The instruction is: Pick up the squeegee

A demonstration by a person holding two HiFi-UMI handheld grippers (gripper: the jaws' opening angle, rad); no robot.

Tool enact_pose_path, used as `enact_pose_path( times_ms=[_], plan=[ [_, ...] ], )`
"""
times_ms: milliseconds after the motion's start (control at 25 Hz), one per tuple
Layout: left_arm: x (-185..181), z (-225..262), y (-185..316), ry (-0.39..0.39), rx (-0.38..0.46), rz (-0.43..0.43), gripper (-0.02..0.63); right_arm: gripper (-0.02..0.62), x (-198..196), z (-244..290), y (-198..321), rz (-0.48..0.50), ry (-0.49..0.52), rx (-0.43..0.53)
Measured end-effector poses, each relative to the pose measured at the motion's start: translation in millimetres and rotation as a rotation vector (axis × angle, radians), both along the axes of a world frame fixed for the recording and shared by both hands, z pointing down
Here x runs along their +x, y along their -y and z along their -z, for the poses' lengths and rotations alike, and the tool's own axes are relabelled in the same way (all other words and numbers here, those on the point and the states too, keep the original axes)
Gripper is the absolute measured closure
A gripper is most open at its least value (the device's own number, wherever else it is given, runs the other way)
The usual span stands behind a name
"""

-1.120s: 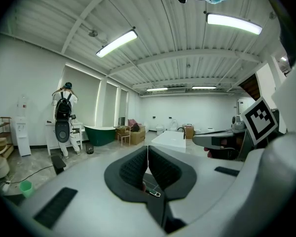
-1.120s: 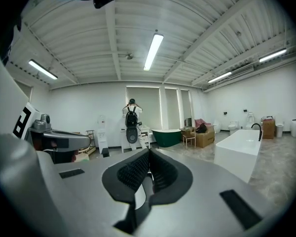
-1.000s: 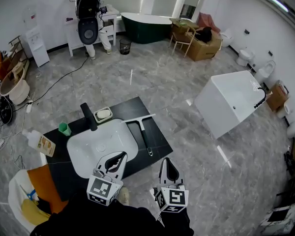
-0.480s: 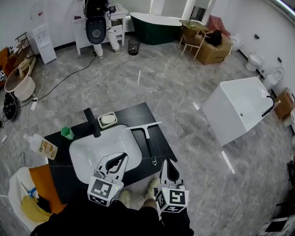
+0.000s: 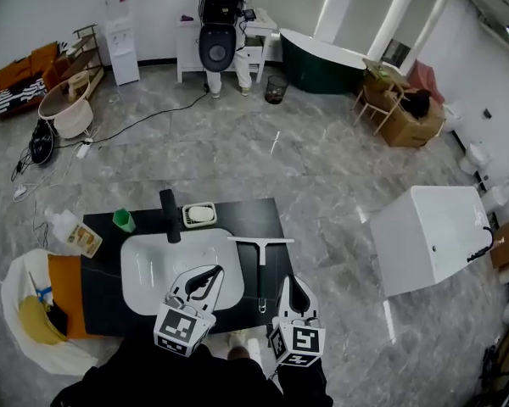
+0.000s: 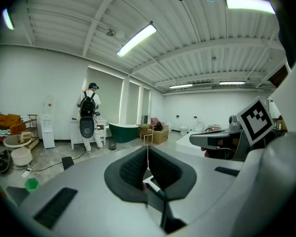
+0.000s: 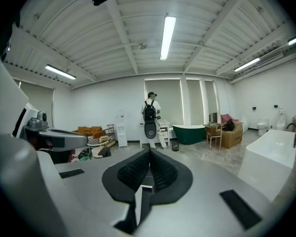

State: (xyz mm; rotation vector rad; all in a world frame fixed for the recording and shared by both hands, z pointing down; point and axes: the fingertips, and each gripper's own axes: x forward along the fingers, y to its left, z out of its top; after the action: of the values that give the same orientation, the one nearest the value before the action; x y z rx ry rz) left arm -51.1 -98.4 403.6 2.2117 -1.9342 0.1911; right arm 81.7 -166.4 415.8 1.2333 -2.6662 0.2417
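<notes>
Both pairs of jaws are pressed together with nothing between them: the pads of your left gripper (image 6: 148,154) meet in a thin line, and so do those of your right gripper (image 7: 149,157). Neither touches anything yet; both hang over the near edge of the black tabletop (image 5: 237,214).

The squeegee (image 5: 260,265) lies flat on that tabletop, just right of the white basin (image 5: 165,270). Its pale blade lies crosswise at the far end and its dark handle runs back toward you. The handle's end sits between your two grippers, closer to the right one, so the right looks like the natural hand for the pick.

Open those jaws well before you come down. Then tip the gripper more steeply, because the handle lies low on the surface and a shallow approach would probably slide over it. Set the pads on either side of the handle, about midway along it, and close only once both sit below its top. A grip too near the end may let the blade droop.

The basin's rim runs just beside the handle and could catch a pad, so keep the left gripper clear of that side. The faucet (image 5: 168,214), soap dish (image 5: 199,214), green cup (image 5: 123,220) and bottle (image 5: 72,231) stand well beyond your path. A person (image 5: 223,32) stands far across the floor, out of the way.
</notes>
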Motion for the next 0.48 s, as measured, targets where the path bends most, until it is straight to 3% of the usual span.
enact_pose_path(
  times_ms=[480],
  plan=[
    [-21.7,-81.6,38.9,-0.078,-0.146,0.153,0.581,0.580,-27.6,-90.5,59.2,0.127,-0.060,-0.160]
  ],
)
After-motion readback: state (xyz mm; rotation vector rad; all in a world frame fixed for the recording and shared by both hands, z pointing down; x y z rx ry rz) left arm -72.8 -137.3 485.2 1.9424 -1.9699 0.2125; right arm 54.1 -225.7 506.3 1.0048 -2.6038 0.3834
